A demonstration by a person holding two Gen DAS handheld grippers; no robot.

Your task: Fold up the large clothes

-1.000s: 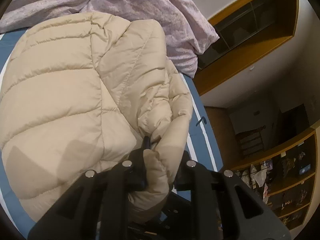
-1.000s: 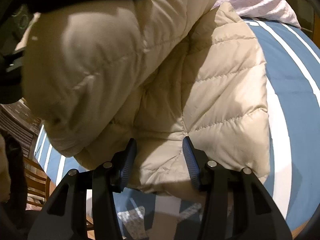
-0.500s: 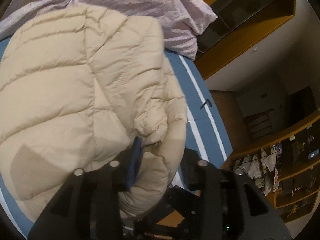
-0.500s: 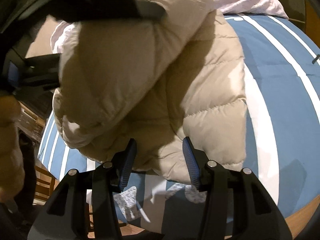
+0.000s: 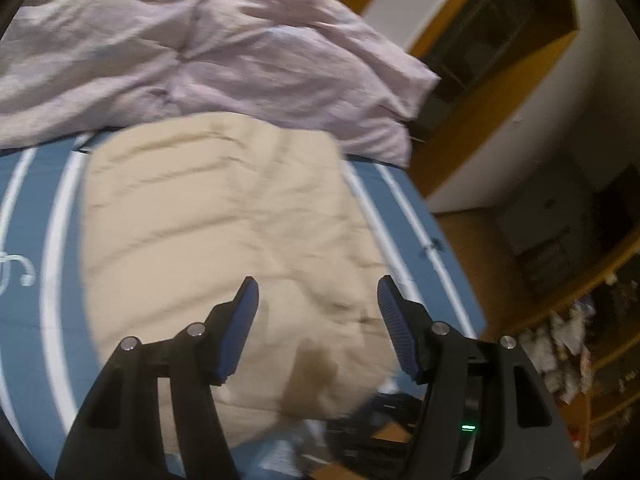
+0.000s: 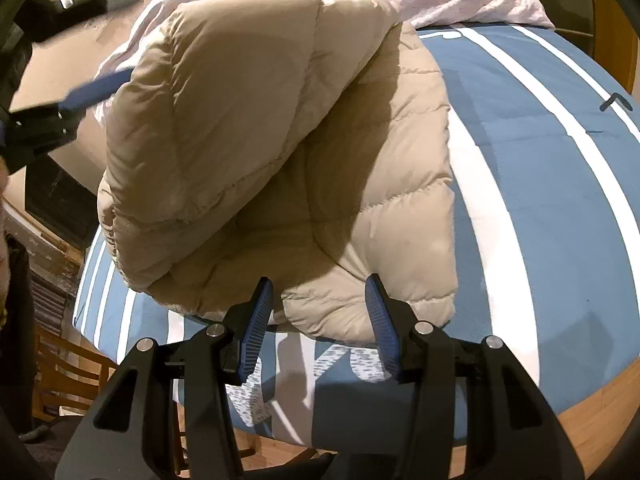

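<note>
A beige quilted down jacket (image 5: 224, 240) lies folded over on a blue bed cover with white stripes (image 5: 36, 264). My left gripper (image 5: 318, 288) hovers above the jacket's near right part, its jaws opening with nothing pinched between them. In the right wrist view the jacket (image 6: 280, 152) has one flap doubled over the rest. My right gripper (image 6: 318, 288) stands open just in front of the jacket's near hem, apart from the cloth. The left gripper (image 6: 76, 80) shows blurred at the upper left of that view, beside the folded flap.
A crumpled lilac duvet (image 5: 192, 44) is heaped at the bed's far end. Wooden shelving (image 5: 492, 52) and cluttered shelves (image 5: 580, 344) stand past the bed's right side. A wooden chair (image 6: 64, 376) sits by the bed's near left corner. The bed's wooden edge (image 6: 592, 408) runs at the lower right.
My left gripper let go of the jacket fold, opened and pulled up and back. The released flap now rests on the jacket. My right gripper drew back slightly toward the near hem.
</note>
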